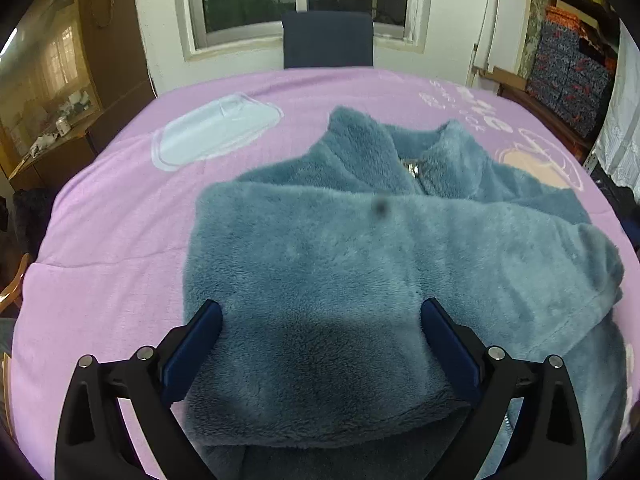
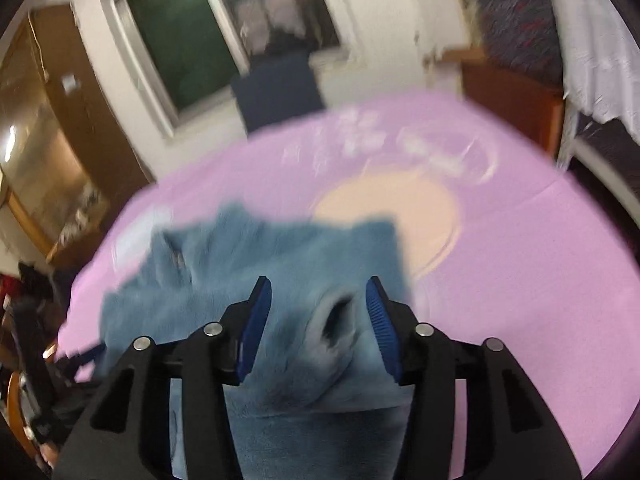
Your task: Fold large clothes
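A blue-grey fleece jacket (image 1: 320,264) was spread, partly folded, on a pink blanket (image 1: 104,280). The left tongs (image 1: 320,320) were held wide open over it, gripping nothing. The right tongs (image 2: 318,312) were parted around a fleece fold, unpressed.
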`<state>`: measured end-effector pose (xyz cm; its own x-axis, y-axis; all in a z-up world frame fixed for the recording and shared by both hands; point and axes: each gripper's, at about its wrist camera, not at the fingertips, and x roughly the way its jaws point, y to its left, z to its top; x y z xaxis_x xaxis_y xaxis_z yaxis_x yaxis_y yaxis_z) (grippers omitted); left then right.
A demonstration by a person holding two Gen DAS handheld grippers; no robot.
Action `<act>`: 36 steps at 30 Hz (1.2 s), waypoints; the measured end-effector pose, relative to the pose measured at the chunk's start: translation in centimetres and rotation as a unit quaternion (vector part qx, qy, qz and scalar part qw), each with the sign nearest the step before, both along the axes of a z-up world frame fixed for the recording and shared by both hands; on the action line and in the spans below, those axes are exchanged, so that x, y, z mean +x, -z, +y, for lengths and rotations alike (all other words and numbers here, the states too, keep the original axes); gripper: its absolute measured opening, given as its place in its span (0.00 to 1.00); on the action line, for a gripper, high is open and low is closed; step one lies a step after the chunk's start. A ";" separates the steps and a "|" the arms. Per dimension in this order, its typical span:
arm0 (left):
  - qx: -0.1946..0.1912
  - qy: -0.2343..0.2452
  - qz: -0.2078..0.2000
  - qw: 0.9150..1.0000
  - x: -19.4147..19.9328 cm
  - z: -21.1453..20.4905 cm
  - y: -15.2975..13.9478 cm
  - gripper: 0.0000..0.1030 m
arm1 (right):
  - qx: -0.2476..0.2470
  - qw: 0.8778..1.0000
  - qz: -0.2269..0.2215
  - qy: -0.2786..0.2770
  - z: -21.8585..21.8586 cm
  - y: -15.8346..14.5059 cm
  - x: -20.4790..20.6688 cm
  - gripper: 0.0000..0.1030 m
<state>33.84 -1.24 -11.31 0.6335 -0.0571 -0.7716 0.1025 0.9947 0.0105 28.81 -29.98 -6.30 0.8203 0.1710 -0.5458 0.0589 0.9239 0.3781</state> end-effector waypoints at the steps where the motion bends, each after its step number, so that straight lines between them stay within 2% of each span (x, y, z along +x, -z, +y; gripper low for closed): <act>1: 0.000 0.000 -0.008 1.000 -0.3 0.1 -0.4 0.97 | 0.007 1.000 -0.015 -0.012 0.3 -0.6 -0.4 0.48; 3: 0.002 0.002 -0.029 1.000 -0.9 0.0 -1.2 0.97 | -0.004 0.999 -0.021 -0.039 1.6 -0.9 -0.5 0.48; 5: 0.021 0.001 -0.043 0.999 -1.1 -0.3 -1.5 0.97 | -0.025 0.997 -0.001 -0.067 3.3 0.0 0.0 0.47; 7: 0.042 0.003 -0.024 0.999 -0.3 -0.6 -0.5 0.97 | -0.038 0.996 0.043 -0.075 4.2 1.9 1.2 0.47; 8: 0.053 0.001 -0.003 0.999 0.2 -0.8 0.6 0.97 | -0.050 0.991 0.092 -0.081 4.6 3.6 2.3 0.47; 9: 0.042 0.001 0.003 0.999 0.5 -0.6 0.8 0.97 | -0.055 0.986 0.136 -0.086 4.7 5.6 3.3 0.47; 10: 0.036 0.001 0.001 0.999 0.5 -0.5 0.4 0.97 | -0.053 0.988 0.118 -0.084 4.5 5.6 3.0 0.47; 12: 0.038 0.002 0.001 0.999 0.4 -0.5 0.4 0.97 | -0.048 0.988 0.125 -0.081 4.4 5.1 3.0 0.47; 14: 0.043 0.003 -0.008 0.999 -0.3 -0.6 -0.1 0.97 | -0.041 0.991 0.107 -0.070 4.1 4.4 2.3 0.48; 19: 0.077 0.017 -0.059 0.995 -2.6 -1.6 -1.8 0.97 | -0.050 0.993 0.070 -0.076 5.1 2.5 1.0 0.52; 23: 0.079 0.030 -0.039 0.996 -2.2 -2.1 -0.8 0.97 | -0.053 0.993 0.076 -0.076 5.2 2.7 0.8 0.55; 26: 0.095 0.034 -0.031 0.994 -2.0 -2.8 0.3 0.97 | -0.053 0.988 0.117 -0.083 5.2 4.9 1.9 0.59; 28: 0.097 0.034 -0.031 0.994 -2.1 -2.5 0.4 0.97 | -0.057 0.988 0.112 -0.085 5.4 5.1 1.8 0.61; 32: 0.097 0.030 -0.033 0.994 -2.4 -2.3 0.2 0.97 | -0.035 0.991 0.102 -0.079 4.8 4.6 1.4 0.61; 36: 0.103 0.030 -0.045 0.993 -2.8 -2.3 -0.5 0.97 | -0.031 0.995 0.076 -0.061 4.0 3.2 0.5 0.61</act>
